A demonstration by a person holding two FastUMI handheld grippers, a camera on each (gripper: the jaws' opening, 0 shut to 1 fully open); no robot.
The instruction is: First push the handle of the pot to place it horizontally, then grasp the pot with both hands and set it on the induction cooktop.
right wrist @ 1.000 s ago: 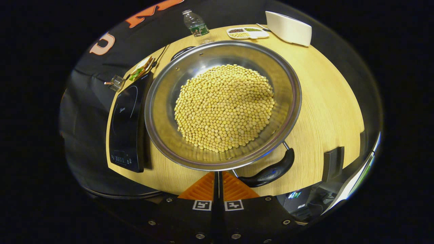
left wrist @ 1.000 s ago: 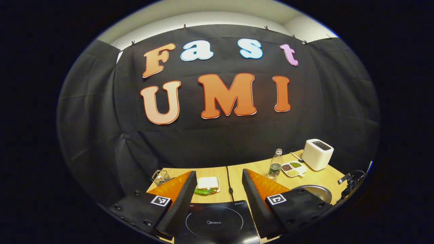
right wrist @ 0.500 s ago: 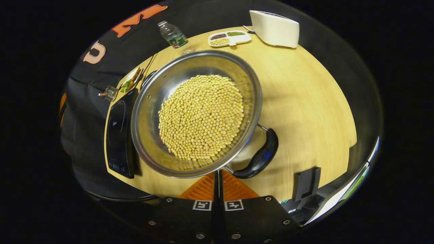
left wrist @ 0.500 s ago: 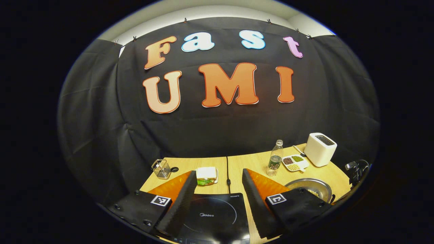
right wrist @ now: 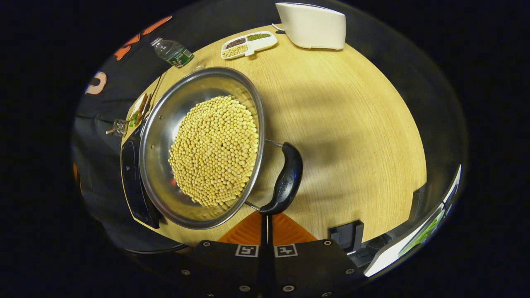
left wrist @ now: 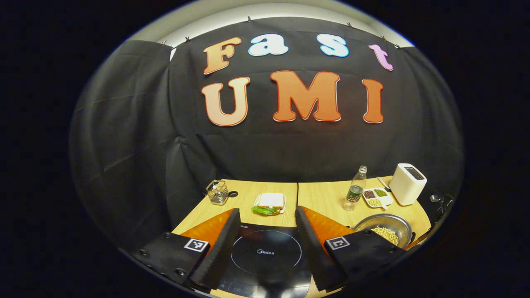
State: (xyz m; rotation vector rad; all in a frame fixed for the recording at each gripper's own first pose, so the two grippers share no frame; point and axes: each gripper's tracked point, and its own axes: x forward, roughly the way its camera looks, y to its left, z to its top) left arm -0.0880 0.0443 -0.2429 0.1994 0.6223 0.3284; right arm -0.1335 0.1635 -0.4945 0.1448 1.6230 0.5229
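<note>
A steel pot (right wrist: 163,124) heaped with yellow beans (right wrist: 215,151) stands on the wooden table, beside the black induction cooktop (right wrist: 130,178). Its black side handle (right wrist: 285,178) curves along the pot's right side in the right gripper view. My right gripper (right wrist: 265,214) is shut, and its tips touch the lower end of that handle. In the left gripper view the cooktop (left wrist: 265,252) lies below my left gripper (left wrist: 267,209), which hangs open with nothing between its fingers. The pot (left wrist: 383,225) sits to the right of it.
A white toaster (right wrist: 312,25), a divided dish of beans (right wrist: 248,42) and a water bottle (right wrist: 172,51) stand at the table's back. A sandwich plate (left wrist: 270,203) and a wire basket (left wrist: 217,192) lie behind the cooktop. A black device (right wrist: 343,236) sits at the near table edge.
The pot has turned under the right gripper's push, and its handle has swung from the lower right round to the pot's right side. The left gripper has drawn back, so more of the cooktop shows.
</note>
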